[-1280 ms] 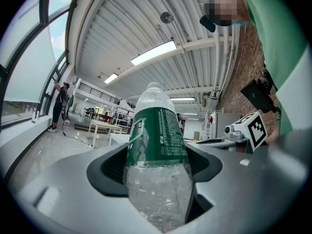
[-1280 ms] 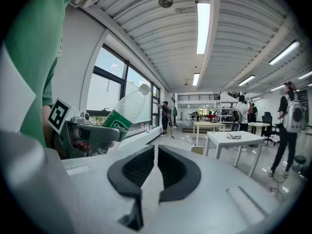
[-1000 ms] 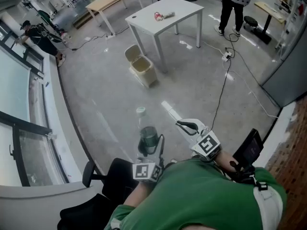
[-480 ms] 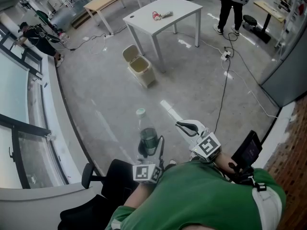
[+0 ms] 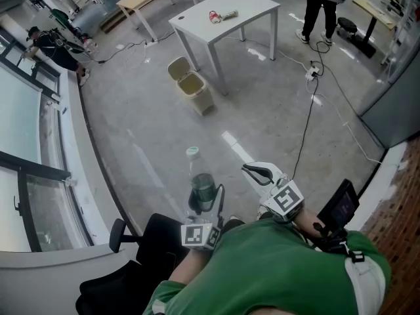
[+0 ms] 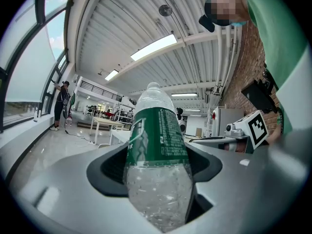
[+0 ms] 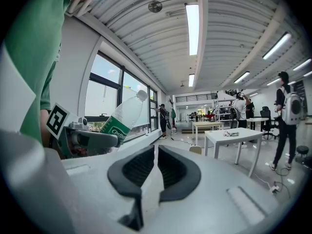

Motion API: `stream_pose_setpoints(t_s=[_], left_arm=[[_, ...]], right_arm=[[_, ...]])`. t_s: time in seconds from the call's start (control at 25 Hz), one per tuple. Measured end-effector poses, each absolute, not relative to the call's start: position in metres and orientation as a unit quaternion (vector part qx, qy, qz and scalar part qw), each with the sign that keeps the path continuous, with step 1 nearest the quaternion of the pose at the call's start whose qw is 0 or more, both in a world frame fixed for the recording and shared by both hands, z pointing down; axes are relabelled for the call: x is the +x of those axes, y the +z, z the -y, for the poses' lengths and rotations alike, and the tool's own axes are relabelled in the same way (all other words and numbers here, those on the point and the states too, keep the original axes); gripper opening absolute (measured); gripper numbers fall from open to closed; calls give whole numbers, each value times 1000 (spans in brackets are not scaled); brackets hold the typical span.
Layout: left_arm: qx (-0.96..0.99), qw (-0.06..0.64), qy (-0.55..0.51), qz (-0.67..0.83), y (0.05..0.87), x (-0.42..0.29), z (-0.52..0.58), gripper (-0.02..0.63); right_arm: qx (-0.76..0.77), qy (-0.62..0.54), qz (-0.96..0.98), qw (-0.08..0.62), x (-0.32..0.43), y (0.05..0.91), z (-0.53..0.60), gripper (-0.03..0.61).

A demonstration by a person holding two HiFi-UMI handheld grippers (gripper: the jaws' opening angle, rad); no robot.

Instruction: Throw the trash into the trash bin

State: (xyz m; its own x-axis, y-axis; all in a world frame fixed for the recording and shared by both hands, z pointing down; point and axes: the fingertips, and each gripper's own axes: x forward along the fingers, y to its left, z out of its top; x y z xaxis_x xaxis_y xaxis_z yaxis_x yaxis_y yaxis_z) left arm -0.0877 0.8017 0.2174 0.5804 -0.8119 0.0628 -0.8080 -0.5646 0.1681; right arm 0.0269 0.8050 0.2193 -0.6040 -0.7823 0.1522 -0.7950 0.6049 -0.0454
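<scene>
Head view: a clear plastic bottle point(image 5: 200, 184) with a green label is held upright over the grey floor point(image 5: 262, 104), close in front of the person's green shirt point(image 5: 275, 268). It is gripped low on its body by the left gripper point(image 5: 204, 202), and its white cap is pointed toward the room. In the left gripper view the dark pads are seen closed against the bottle's clear lower part on both sides, with the label above them.

The right gripper point(image 5: 254, 172) is held just to the right of the bottle, apart from it. In the right gripper view its two pads are seen drawn almost together, with only a thin slit left and nothing held between them.

The trash bin point(image 5: 197, 92) is set on the floor well away from both grippers, just beside the near left corner of a white table point(image 5: 246, 6), with its lid point(image 5: 177, 67) tipped open toward the back. A small red and white item point(image 5: 215, 16) is seen lying near the middle of the tabletop; what it is cannot be told. A black cable point(image 5: 308, 110) is trailed across the floor to the right of the table. A black office chair point(image 5: 125, 261) is seen at the lower left, beside the window sill.
</scene>
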Motion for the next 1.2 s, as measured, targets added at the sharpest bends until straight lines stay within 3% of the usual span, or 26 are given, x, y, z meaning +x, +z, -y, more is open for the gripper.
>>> stream_pose_setpoints(t_s=[0.6, 1.2], left_arm=[[871, 75, -7, 486, 213, -57, -799, 339], [888, 64, -26, 455, 204, -66, -709, 337]], right_arm=[[414, 49, 908, 49, 59, 215, -794, 28], [433, 32, 899, 58, 40, 204, -712, 28]])
